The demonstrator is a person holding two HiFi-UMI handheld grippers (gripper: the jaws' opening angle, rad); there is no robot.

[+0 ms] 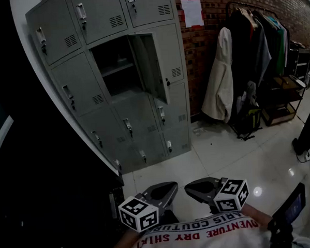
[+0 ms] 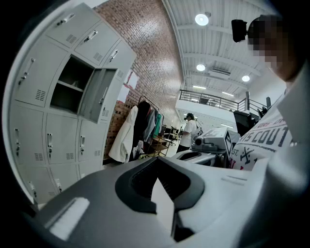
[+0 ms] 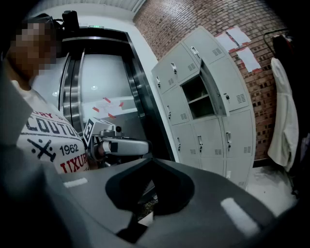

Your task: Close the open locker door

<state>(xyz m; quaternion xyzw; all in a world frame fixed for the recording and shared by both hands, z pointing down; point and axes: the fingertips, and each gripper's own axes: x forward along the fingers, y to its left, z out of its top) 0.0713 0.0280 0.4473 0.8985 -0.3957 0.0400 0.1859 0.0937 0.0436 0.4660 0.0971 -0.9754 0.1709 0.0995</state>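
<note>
**Locker door wide open, both grippers parked low with nothing in them**

Biggest stuff first: white tiled floor point(image 1: 234, 158) and a brick wall point(image 1: 205, 51) along the back. The grey locker bank point(image 1: 86, 93) stands against the left side of that wall. It looks like 3 columns of doors, though the left edge is so dark I wouldn't swear to it. Right of the lockers is a clothes rack point(image 1: 254, 43) full of dark jackets, with a white coat point(image 1: 219, 86) hanging at its near end.

The open locker door point(image 1: 151, 64) is in the middle column, 2nd row from the top. It's hinged on its right side and swung well out into the room, partly covering the door next to it. Behind it, the open compartment point(image 1: 115, 66) has 1 shelf inside.

The left gripper point(image 1: 173, 187) and right gripper point(image 1: 189, 188) sit side by side at the bottom of the head view, close to the person's shirt and well apart from the lockers. Each has its jaws pinched tip to tip on nothing.

Smallest bit: a white sheet of paper point(image 1: 192, 12) stuck high on the brick
</note>
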